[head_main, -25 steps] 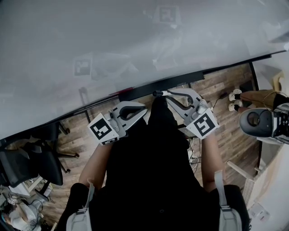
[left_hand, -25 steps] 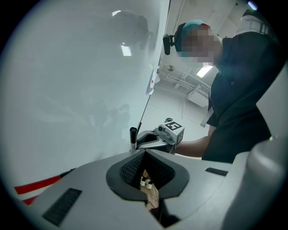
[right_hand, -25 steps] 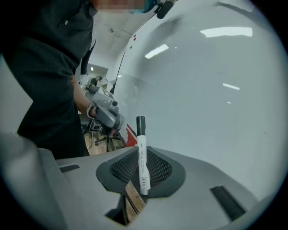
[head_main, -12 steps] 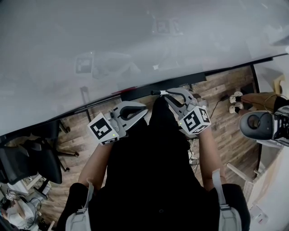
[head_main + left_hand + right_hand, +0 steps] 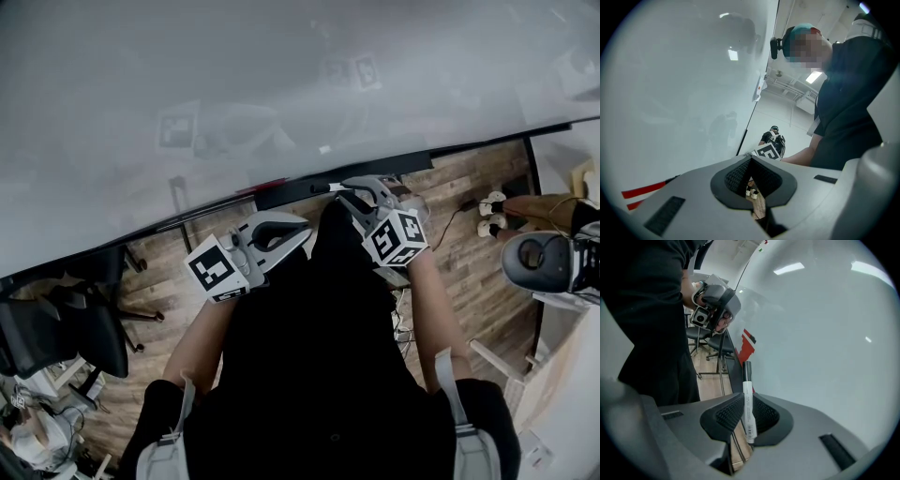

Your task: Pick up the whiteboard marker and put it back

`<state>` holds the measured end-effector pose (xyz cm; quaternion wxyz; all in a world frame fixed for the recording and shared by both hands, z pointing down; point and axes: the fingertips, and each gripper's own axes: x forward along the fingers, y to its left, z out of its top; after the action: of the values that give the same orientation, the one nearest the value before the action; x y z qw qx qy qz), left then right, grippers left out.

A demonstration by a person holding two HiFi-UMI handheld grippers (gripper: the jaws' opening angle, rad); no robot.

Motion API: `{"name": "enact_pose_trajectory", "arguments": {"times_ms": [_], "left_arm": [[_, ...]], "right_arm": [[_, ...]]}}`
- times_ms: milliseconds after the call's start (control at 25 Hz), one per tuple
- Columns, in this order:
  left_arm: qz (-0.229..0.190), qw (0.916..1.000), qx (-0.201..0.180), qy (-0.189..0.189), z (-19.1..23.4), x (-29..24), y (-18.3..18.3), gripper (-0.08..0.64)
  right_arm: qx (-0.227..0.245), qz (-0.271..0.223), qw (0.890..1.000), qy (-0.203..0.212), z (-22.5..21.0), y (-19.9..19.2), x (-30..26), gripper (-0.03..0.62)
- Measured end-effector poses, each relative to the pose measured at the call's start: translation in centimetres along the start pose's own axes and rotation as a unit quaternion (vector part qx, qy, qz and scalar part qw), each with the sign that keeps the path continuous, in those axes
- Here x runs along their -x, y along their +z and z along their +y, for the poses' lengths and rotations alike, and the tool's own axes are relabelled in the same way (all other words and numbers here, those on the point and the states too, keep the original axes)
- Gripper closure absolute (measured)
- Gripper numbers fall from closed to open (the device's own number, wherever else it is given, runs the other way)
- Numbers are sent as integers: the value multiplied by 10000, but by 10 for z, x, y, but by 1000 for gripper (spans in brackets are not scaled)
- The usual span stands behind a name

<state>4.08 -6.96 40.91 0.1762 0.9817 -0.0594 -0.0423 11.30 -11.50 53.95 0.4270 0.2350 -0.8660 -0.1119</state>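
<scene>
The whiteboard marker (image 5: 747,401), white with a black cap, stands pinched between the pads of my right gripper (image 5: 746,417), cap pointing away along the whiteboard (image 5: 820,333). In the head view the right gripper (image 5: 356,192) is at the board's dark bottom ledge (image 5: 291,194), and the marker's cap (image 5: 322,187) sticks out to the left over the ledge. My left gripper (image 5: 298,226) hangs lower left of it, away from the board, shut with nothing between its jaws. In the left gripper view its tips (image 5: 751,158) meet, and only floor shows through the gap.
The whiteboard (image 5: 281,84) fills the upper half of the head view. A red strip (image 5: 746,347) marks the board's lower edge. Office chairs (image 5: 56,337) stand on the wooden floor at left. Another person's shoes (image 5: 487,211) and a grey device (image 5: 548,262) are at right.
My right gripper has moved up and left toward the ledge with the marker, its cube turning. The left gripper has stayed where it was.
</scene>
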Motion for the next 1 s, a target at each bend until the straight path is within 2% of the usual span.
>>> {"name": "enact_pose_trajectory", "arguments": {"times_ms": [400,1000], "left_arm": [[65,10000,66,14,-1,2,-5,549],[66,9999,75,87,-2,4,-9,549]], "right_arm": [[278,208,9990,268,5,-8,-22,526],[12,137,9980,616,8,-15,-41,527]]}}
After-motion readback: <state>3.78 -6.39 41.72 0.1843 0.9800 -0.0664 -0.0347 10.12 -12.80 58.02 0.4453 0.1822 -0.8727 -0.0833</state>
